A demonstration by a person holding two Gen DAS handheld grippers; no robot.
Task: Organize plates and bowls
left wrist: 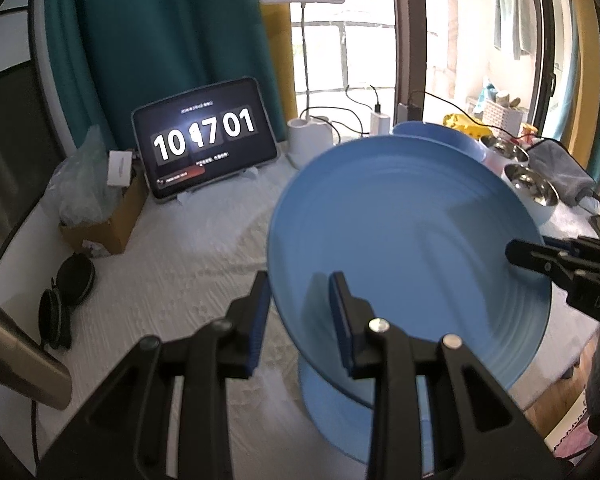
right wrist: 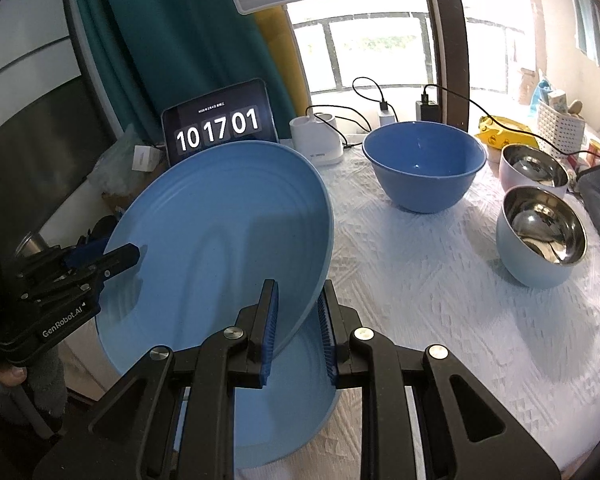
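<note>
Grippers share one load: we hold the round light-blue plastic plate (right wrist: pixel 220 232) tilted above a second blue plate (right wrist: pixel 284 400) on the white tablecloth (right wrist: pixel 440 300). Left gripper (left wrist: pixel 300 316) and right gripper (right wrist: pixel 298 328) each clamp opposite rims; the stack target lies directly below.

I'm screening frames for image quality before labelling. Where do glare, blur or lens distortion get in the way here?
Left wrist view: glare washes out the middle digits on the tablet, the window is blown out, and the lifted plate is slightly motion-blurred. Right wrist view: the tablet reads cleanly, the steel bowl shows bright reflections, and fisheye bends the window frame in both.
</note>
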